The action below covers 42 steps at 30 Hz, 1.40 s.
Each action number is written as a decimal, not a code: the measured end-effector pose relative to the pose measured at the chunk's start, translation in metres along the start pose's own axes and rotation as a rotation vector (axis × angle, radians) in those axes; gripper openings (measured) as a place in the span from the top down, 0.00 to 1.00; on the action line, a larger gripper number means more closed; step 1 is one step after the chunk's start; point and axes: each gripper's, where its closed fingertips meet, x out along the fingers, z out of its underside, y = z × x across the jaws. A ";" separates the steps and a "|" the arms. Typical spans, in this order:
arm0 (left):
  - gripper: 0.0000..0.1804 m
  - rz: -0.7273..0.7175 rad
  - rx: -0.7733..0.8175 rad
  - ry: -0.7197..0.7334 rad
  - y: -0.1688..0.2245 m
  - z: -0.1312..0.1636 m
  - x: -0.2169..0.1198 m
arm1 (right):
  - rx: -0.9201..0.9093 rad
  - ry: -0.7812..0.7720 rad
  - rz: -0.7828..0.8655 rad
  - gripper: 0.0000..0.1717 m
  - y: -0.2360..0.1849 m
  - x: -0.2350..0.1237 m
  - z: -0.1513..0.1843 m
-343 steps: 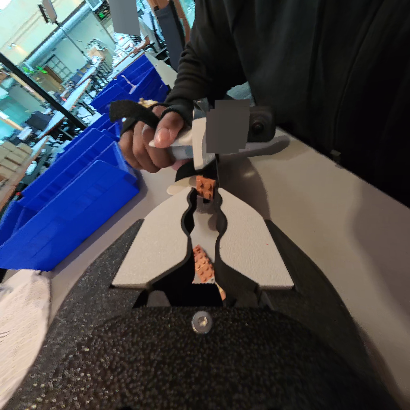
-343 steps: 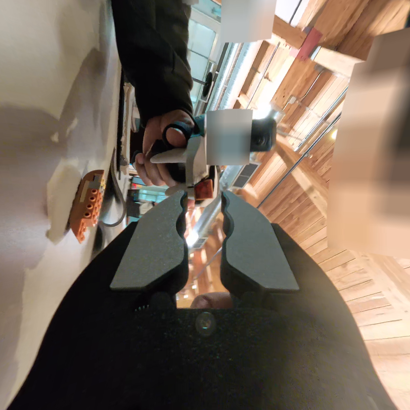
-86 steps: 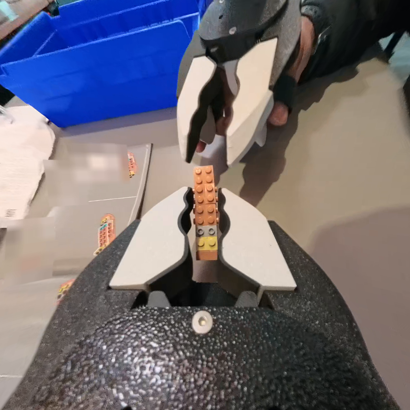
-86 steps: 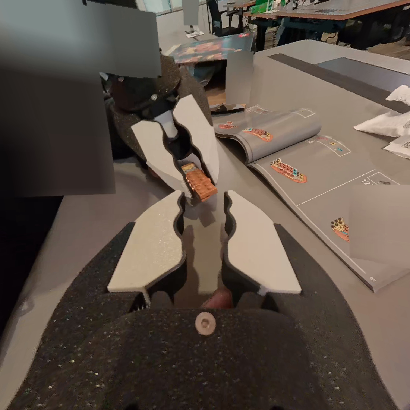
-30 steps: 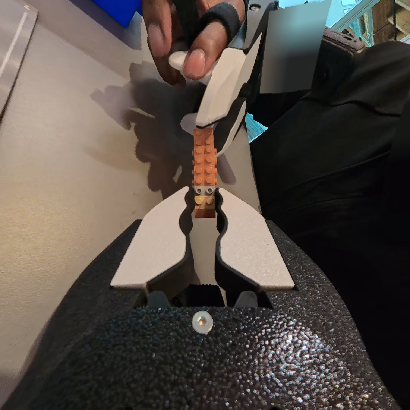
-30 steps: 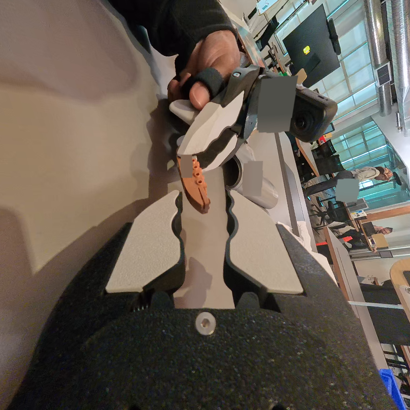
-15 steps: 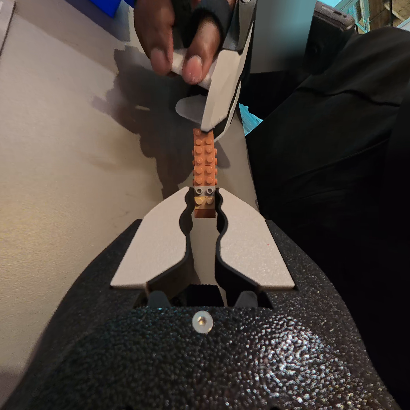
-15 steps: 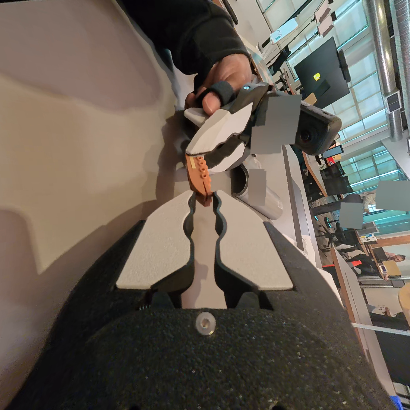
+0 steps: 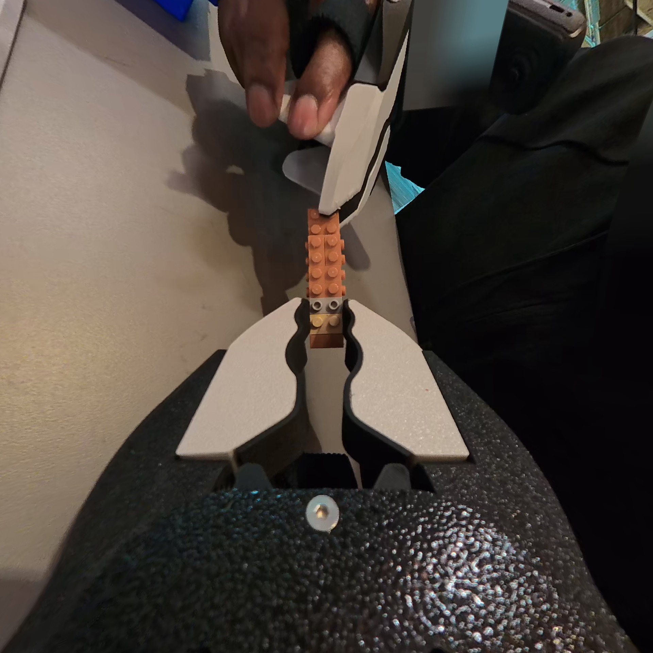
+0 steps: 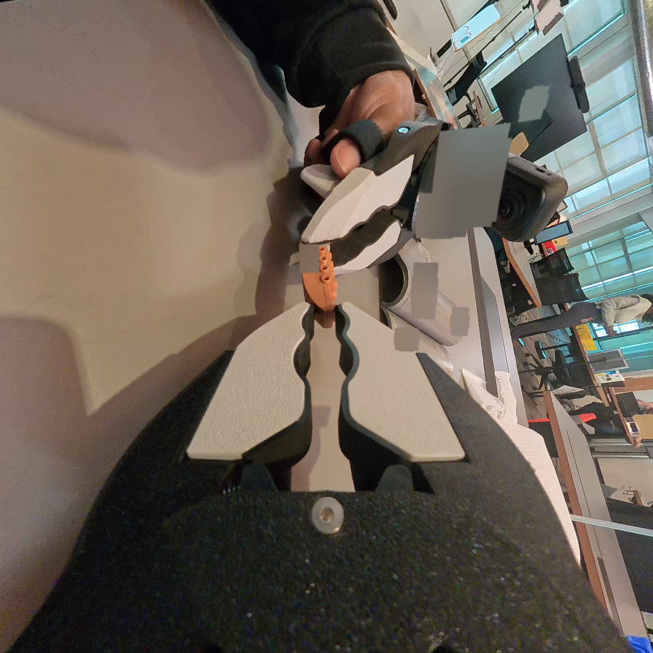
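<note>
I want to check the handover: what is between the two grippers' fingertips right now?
The orange brick strip spans it: the left gripper clamps its grey and tan end, the right gripper pinches the other tip. Both wrist views show this.

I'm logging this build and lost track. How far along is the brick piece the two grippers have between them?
Done: a long orange brick assembly stands built, with a grey and a tan plate near one end.

In hand: the left gripper clamps that end, and the right gripper pinches the opposite tip.

Left: the pictures do not show what else belongs on it; an open booklet lies on the table.
</note>
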 end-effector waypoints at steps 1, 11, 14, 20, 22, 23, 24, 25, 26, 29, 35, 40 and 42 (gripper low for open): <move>0.91 -0.001 -0.001 0.001 0.000 0.000 0.000 | -0.001 -0.003 0.001 0.94 0.000 0.000 0.000; 0.91 -0.008 -0.012 0.033 -0.002 -0.004 -0.003 | 0.027 -0.012 0.053 0.93 0.006 0.000 0.004; 0.91 -0.018 -0.001 0.055 -0.003 -0.008 -0.005 | 0.023 -0.009 0.078 0.93 0.008 -0.001 0.005; 0.86 -0.048 0.101 0.087 -0.001 -0.015 -0.012 | 0.051 -0.002 0.113 0.94 0.014 -0.004 0.008; 0.84 -0.073 0.163 0.109 0.000 -0.019 -0.016 | 0.079 0.007 0.124 0.94 0.018 -0.006 0.008; 0.83 -0.093 0.198 0.114 -0.001 -0.021 -0.019 | 0.097 0.010 0.126 0.94 0.019 -0.007 0.009; 0.82 -0.121 0.252 0.113 -0.002 -0.022 -0.020 | 0.118 0.014 0.127 0.94 0.020 -0.007 0.009; 0.81 -0.168 0.321 0.115 -0.006 -0.024 -0.022 | 0.137 0.018 0.128 0.94 0.022 -0.008 0.009; 0.79 -0.227 0.398 0.118 -0.010 -0.026 -0.023 | 0.152 0.026 0.130 0.94 0.023 -0.008 0.009; 0.77 -0.325 0.553 0.090 -0.014 -0.025 -0.020 | 0.176 0.038 0.127 0.94 0.023 -0.008 0.008; 0.78 -0.488 0.611 -0.006 -0.036 -0.020 -0.017 | 0.161 -0.015 0.101 0.94 0.015 -0.001 0.016; 0.75 -0.679 0.839 -0.101 -0.052 -0.021 -0.020 | 0.176 0.010 0.094 0.94 0.015 -0.002 0.013; 0.73 -0.710 0.941 -0.139 -0.053 -0.018 -0.016 | 0.197 0.025 0.092 0.94 0.016 -0.002 0.011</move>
